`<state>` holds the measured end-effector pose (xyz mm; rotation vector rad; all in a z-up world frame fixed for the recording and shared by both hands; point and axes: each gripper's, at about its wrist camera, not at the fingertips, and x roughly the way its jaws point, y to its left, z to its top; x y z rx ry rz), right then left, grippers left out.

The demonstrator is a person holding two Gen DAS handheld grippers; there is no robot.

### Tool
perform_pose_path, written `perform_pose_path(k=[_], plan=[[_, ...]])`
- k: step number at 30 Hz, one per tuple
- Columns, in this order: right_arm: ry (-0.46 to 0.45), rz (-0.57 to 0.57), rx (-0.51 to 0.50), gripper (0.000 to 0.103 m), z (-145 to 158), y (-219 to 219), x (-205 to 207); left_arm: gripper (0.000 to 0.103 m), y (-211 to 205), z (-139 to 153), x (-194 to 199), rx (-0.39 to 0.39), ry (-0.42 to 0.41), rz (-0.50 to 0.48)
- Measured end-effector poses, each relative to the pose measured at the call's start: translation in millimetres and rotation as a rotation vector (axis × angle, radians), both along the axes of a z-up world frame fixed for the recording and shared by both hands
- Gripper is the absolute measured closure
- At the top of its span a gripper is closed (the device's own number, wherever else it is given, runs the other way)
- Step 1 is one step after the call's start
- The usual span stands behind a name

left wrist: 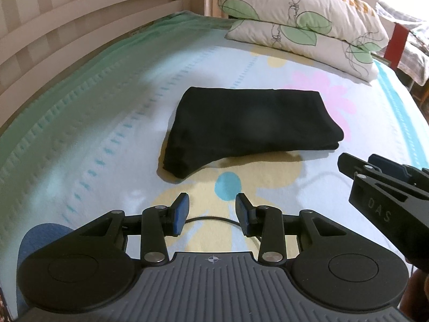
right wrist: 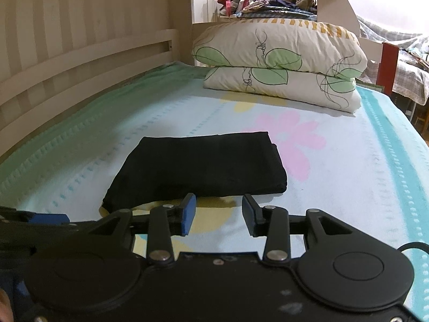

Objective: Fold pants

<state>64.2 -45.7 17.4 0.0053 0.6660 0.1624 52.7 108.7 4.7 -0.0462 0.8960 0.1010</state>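
Note:
The black pants point(left wrist: 246, 126) lie folded in a compact stack on the flowered bed sheet point(left wrist: 107, 134); they also show in the right wrist view point(right wrist: 198, 166). My left gripper point(left wrist: 211, 212) is open and empty, a little short of the pants' near edge. My right gripper point(right wrist: 218, 214) is open and empty, just short of the pants' near right edge. The right gripper's body shows at the right of the left wrist view point(left wrist: 386, 196). The left gripper's tip shows at the left of the right wrist view point(right wrist: 40, 218).
Two stacked leaf-print pillows point(right wrist: 278, 64) lie at the head of the bed. A white slatted rail point(left wrist: 67, 26) runs along the left side. A thin black cable point(left wrist: 211, 218) lies on the sheet near my left gripper. Another bed point(right wrist: 410, 64) stands at the far right.

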Motion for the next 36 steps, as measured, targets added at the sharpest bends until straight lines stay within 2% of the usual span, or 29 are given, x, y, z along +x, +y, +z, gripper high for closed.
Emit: perform_pose_path(k=[36], plan=[[0.019,0.003,0.015,0.061,-6,-9,4,0.066,-3,-10,9,-0.002,0.035,-0.01]])
